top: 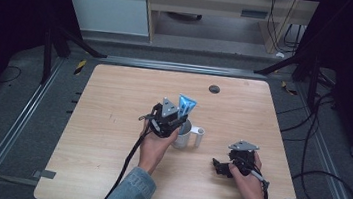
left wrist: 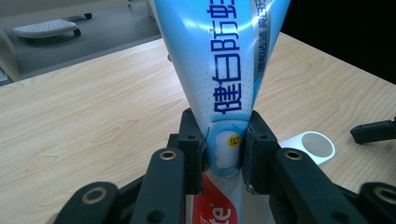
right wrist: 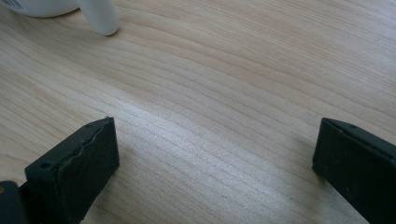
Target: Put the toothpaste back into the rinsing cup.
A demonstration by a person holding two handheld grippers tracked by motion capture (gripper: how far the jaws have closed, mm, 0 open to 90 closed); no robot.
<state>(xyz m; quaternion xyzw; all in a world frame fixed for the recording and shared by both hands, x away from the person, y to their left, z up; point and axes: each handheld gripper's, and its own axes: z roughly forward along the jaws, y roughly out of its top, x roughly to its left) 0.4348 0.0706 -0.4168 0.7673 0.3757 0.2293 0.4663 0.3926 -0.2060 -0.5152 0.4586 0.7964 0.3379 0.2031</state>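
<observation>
Between the left gripper jaws, clamped: blue toothpaste tube, just above white cup. Right gripper jaws spread wide over bare counter.

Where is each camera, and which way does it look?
High view: above the person's side, looking forward and down on the table; both forearms, left claw, right claw.
Left gripper view: on the left claw, looking along its jaws shut on the tube.
Right gripper view: on the open right claw, looking at bare wood.
All share the white cup.
</observation>
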